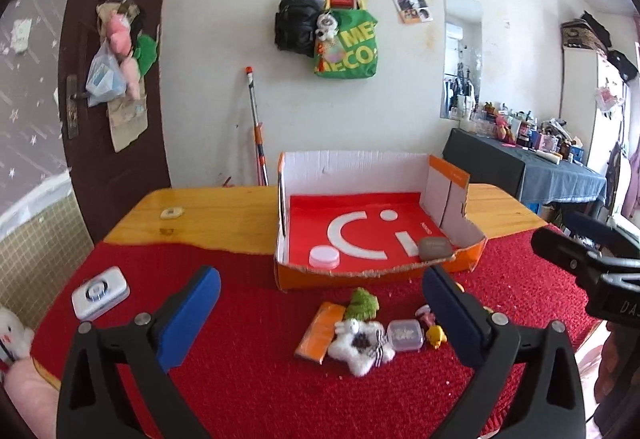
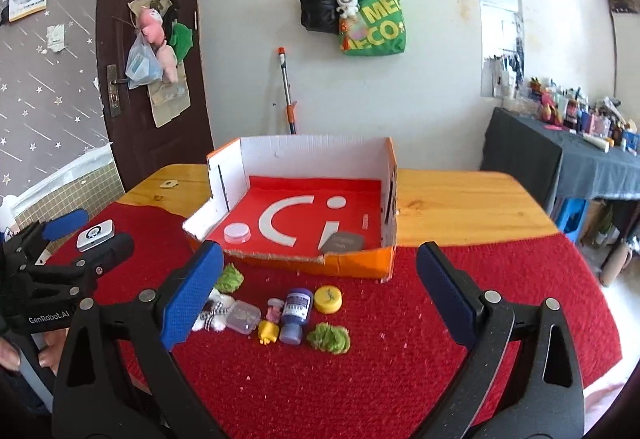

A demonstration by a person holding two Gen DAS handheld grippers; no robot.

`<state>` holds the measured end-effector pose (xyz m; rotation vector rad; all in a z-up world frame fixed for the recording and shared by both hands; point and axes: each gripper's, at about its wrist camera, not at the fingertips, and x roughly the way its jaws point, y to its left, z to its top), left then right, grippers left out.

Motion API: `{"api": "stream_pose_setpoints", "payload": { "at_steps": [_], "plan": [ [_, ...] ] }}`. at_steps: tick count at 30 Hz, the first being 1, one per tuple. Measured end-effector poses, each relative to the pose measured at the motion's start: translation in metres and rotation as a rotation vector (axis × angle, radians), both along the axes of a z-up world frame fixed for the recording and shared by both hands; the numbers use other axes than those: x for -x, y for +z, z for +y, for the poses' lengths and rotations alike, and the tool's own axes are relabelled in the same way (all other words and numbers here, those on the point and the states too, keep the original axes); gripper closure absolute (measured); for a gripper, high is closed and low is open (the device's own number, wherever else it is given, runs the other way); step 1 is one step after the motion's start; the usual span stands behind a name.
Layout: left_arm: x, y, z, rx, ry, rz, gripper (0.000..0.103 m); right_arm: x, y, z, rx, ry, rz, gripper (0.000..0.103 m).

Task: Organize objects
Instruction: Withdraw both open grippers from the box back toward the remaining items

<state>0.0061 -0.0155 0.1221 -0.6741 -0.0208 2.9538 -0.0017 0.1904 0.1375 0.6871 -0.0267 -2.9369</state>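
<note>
An open orange cardboard box [image 1: 372, 273] [image 2: 352, 263] with a red floor stands mid-table; inside lie a white round lid [image 1: 324, 257] [image 2: 237, 232] and a grey pouch [image 1: 435, 248] [image 2: 343, 242]. In front, on the red mat, lie an orange packet [image 1: 320, 331], a white star plush [image 1: 360, 345], a clear small case [image 1: 405, 335] [image 2: 241, 316], a yellow duck toy [image 1: 435, 337] [image 2: 268, 332], a blue bottle [image 2: 295, 315], a yellow cap [image 2: 328, 299] and green fluffy pieces [image 1: 362, 303] [image 2: 329, 337]. My left gripper [image 1: 320, 317] and right gripper [image 2: 318, 291] are open and empty, above the pile.
A white device [image 1: 100, 292] [image 2: 95, 234] lies on the mat at left. A small white piece [image 1: 172, 213] sits on the bare wooden table [image 1: 224, 215]. A plush toy [image 1: 12, 335] sits at the left edge. A cluttered dark side table [image 2: 580, 159] stands at right.
</note>
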Motion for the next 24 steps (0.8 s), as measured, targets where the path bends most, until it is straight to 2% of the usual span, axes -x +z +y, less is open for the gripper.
{"api": "stream_pose_setpoints", "payload": {
  "at_steps": [5, 11, 24],
  "plan": [
    [-0.001, -0.02, 0.001, -0.006, 0.017, -0.035, 0.0, 0.0, -0.026, -0.006, -0.064, -0.041, -0.019, 0.004],
    [-0.001, -0.043, 0.004, 0.007, 0.029, -0.089, 0.0, 0.004, -0.056, -0.006, -0.043, -0.035, -0.094, 0.004],
    [0.013, -0.061, -0.002, -0.013, 0.022, -0.183, 0.0, 0.015, -0.074, -0.003, -0.041, -0.039, -0.162, 0.004]
  ]
}}
